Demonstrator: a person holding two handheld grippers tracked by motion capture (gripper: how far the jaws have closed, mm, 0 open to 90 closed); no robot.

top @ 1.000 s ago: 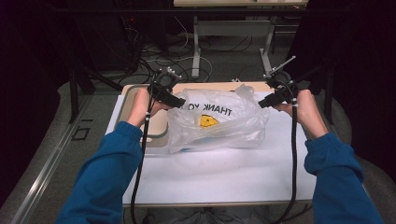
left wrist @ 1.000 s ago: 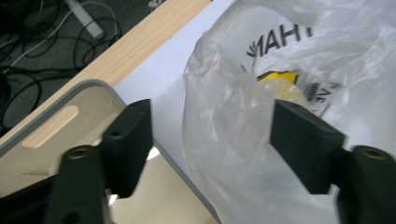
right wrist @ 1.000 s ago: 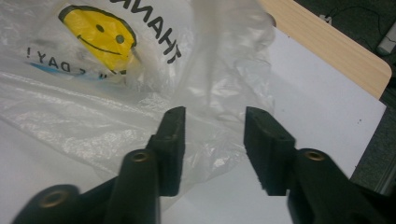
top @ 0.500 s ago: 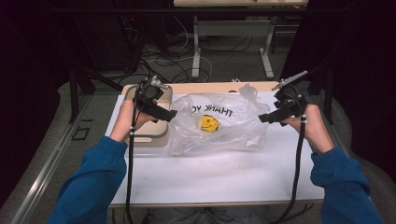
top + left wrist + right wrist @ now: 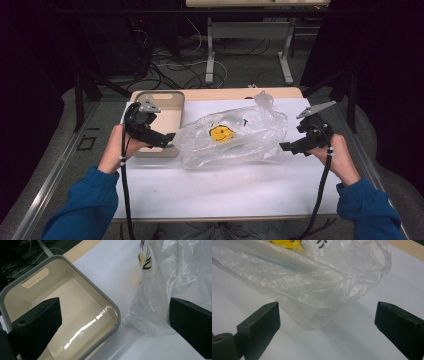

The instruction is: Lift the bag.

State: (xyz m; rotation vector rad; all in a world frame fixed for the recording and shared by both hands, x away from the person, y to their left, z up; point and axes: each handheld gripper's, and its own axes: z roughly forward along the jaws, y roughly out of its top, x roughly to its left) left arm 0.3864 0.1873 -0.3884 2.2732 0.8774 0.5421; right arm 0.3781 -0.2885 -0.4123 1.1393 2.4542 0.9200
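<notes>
Plastic bag, high view: a clear, crinkled plastic bag point(image 5: 235, 137) with a yellow smiley face and black lettering lies slumped on the white counter point(image 5: 225, 190), its left edge just beside a beige tray point(image 5: 176, 100) with a grey rim.
Left gripper, high view: the left gripper point(image 5: 167, 141) sits over the tray's near corner, aimed at the bag, apart from it.
Right gripper, high view: the right gripper point(image 5: 286, 147) hangs just off the bag's right end, not touching.
Left gripper view: its fingers point(image 5: 40, 325) have just been opening and now stand spread wide; nothing is pinched, though the tray point(image 5: 110, 307) corner and the edge of the bag point(image 5: 162, 290) lie beyond the gap.
Right gripper view: its fingers point(image 5: 260, 323) have likewise just been opening and are spread wide; the bag point(image 5: 312, 292) ends in a loose fold ahead of the gap, free of both fingers.
Step in hand: as I read it, both ends of the bag are let go and it rests on the counter by its own weight.
Next move: if the bag is to be handled again, each gripper would need to close in on a loose fold and pinch thin film without sliding off; the left one must avoid the tray rim.
</notes>
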